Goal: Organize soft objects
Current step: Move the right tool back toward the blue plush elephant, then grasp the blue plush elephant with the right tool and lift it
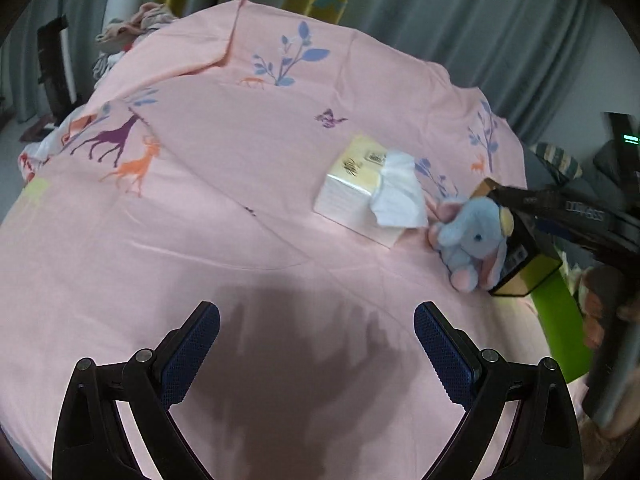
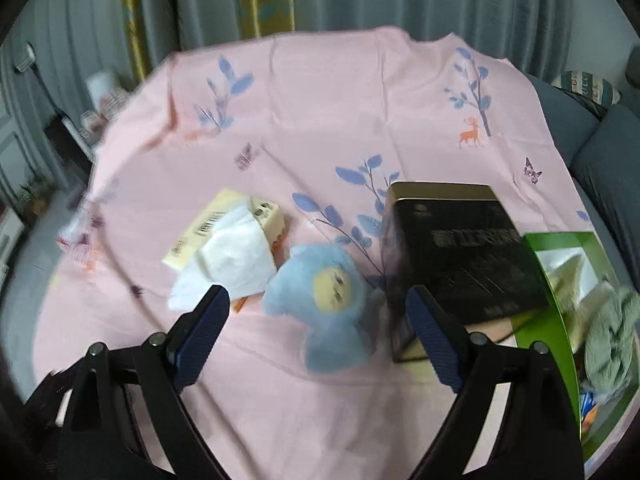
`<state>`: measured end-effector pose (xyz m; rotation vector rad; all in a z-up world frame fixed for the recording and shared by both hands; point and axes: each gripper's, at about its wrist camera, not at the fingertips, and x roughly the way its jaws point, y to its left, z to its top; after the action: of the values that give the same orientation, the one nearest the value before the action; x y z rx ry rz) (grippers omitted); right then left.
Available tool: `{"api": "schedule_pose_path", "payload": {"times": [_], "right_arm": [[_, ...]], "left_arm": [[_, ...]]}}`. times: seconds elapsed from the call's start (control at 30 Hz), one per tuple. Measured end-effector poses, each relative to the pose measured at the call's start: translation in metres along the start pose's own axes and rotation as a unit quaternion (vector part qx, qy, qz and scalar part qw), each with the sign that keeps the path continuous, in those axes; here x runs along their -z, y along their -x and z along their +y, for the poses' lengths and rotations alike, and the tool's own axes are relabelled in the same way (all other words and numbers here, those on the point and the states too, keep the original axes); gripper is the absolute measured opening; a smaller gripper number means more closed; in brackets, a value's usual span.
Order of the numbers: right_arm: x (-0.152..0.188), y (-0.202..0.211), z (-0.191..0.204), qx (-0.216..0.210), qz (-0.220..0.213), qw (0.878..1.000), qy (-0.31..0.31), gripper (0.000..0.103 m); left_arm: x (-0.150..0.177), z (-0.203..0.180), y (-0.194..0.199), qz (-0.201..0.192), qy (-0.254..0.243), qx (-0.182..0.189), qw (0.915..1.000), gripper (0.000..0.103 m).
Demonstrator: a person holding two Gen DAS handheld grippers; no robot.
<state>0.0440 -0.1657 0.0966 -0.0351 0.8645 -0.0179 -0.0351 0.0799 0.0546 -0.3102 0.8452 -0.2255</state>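
Right beside the black box (image 2: pixel 460 256), touching its near-left corner, a blue plush elephant (image 2: pixel 332 304) lies on the pink printed sheet (image 2: pixel 320 120). Seen from the left wrist, the same elephant (image 1: pixel 472 240) leans against the black box (image 1: pixel 520 252) with its pink feet toward the camera. Just left of the black box, past the elephant, sits a cream tissue pack (image 2: pixel 228 232) with a white tissue (image 2: pixel 232 264) pulled out of its top. On the black box's other side stands a green box (image 2: pixel 560 304) holding a grey-green soft toy (image 2: pixel 612 344). Both tongs are released: the right gripper (image 2: pixel 316 328) hovers with its fingers spread around the elephant, and the left gripper (image 1: pixel 316 348) hangs over bare sheet, well away from the black box, casting a shadow.
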Motion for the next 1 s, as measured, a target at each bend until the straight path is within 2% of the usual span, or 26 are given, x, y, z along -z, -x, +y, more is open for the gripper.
{"api": "schedule_pose_path", "payload": {"times": [0.17,0.27,0.37,0.47,0.63,0.7,0.77,0.87,0.93,1.0], "right_arm": [[-0.013,-0.049,0.013,0.055,0.058,0.997,0.024,0.073],[-0.01,-0.067,0.017,0.064,0.084,0.994,0.031,0.069],[-0.008,-0.065,0.018,0.065,0.067,0.995,0.026,0.062],[-0.005,-0.053,0.012,0.045,0.055,0.997,-0.001,0.057],[0.016,-0.01,0.003,-0.056,0.033,0.997,-0.048,0.058],[0.029,0.009,0.005,-0.096,0.02,0.993,-0.064,0.058],[0.043,0.021,0.011,-0.154,0.018,0.984,-0.086,0.058],[0.071,0.018,0.02,-0.249,0.051,0.956,-0.145,0.058],[0.088,0.0,0.024,-0.309,0.098,0.925,-0.196,0.059],[0.096,-0.015,0.031,-0.329,0.13,0.913,-0.204,0.059]], "left_arm": [[-0.004,0.018,0.009,-0.01,0.021,-0.002,0.9997,0.098],[-0.008,0.024,0.012,-0.011,0.032,0.007,0.9994,0.098],[-0.01,0.028,0.016,-0.014,0.039,0.011,0.9991,0.098],[-0.01,0.032,0.018,-0.013,0.045,0.013,0.9988,0.098],[-0.009,0.034,0.021,-0.013,0.043,0.014,0.9989,0.098],[-0.009,0.035,0.022,-0.013,0.042,0.013,0.9989,0.098],[-0.008,0.036,0.023,-0.012,0.044,0.013,0.9989,0.098],[-0.005,0.037,0.021,-0.005,0.041,0.009,0.9991,0.098],[-0.004,0.037,0.02,-0.002,0.038,0.004,0.9993,0.098],[-0.002,0.037,0.019,0.002,0.039,0.004,0.9992,0.098]]}}
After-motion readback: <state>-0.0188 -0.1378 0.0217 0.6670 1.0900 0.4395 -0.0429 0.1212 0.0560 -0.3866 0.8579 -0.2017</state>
